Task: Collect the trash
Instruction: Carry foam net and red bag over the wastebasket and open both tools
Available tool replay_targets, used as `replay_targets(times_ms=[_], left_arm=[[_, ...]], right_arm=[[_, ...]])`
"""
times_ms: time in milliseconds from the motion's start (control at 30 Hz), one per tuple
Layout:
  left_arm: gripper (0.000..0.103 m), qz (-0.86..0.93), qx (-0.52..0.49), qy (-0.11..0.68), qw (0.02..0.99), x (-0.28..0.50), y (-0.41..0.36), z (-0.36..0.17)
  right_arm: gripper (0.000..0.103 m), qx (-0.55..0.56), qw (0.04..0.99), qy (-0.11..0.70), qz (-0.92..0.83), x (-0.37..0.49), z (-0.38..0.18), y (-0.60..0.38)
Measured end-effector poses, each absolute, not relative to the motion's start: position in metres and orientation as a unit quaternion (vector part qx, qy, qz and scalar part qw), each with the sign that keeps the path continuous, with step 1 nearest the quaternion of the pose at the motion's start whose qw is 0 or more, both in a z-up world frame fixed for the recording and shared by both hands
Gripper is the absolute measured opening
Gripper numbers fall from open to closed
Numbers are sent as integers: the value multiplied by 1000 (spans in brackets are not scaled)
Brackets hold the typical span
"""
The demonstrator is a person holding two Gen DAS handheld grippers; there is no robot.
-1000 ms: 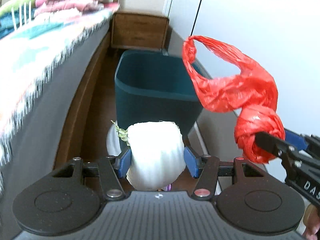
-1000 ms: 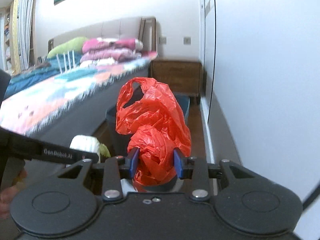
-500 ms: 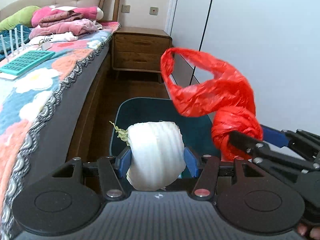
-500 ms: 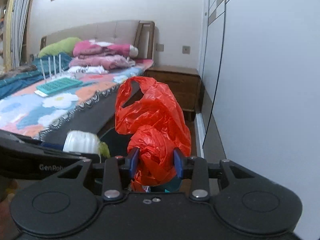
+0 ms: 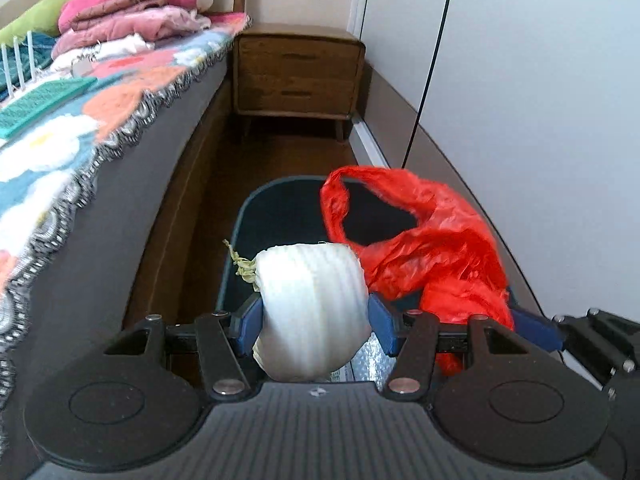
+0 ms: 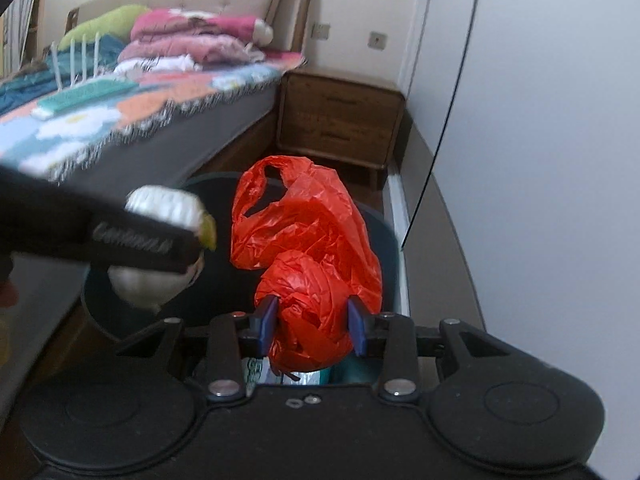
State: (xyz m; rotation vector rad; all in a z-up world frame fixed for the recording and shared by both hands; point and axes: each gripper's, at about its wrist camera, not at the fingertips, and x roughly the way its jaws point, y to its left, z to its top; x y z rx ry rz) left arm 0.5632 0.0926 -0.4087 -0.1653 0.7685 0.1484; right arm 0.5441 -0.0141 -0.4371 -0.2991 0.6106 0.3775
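Trash in both grips: my left gripper is clamped on the white onion half, my right gripper on the red plastic bag. Both hang right over the dark teal bin, its mouth directly below.

Right claw clamps red plastic bag at lower centre, over dark bin. Left claw, mid-left, holds white ribbed object. Bed upper left.
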Motion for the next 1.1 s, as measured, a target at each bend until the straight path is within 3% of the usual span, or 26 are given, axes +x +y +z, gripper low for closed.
replay_targets(times_ms=[433,500,567,600,800,1100], left_arm=[[58,81,-60,404,909,577,83,-444],[58,83,-65,404,909,576,82,-443],[63,77,-75,405,908,574,82,-441],[64,75,-76,404,909,572,81,-440],[77,76,-59,387,917,555,67,-424],[77,77,-36,367,927,512,54,-402]], right_arm=[[43,-142,917,318,193,544,-450,-20],[46,-139,917,316,197,540,-448,-23],[59,-134,919,313,199,538,-446,-26],[61,-133,919,309,204,535,-445,-28],[63,-140,924,286,210,513,-435,-37],[71,-129,930,263,220,482,-419,-57]])
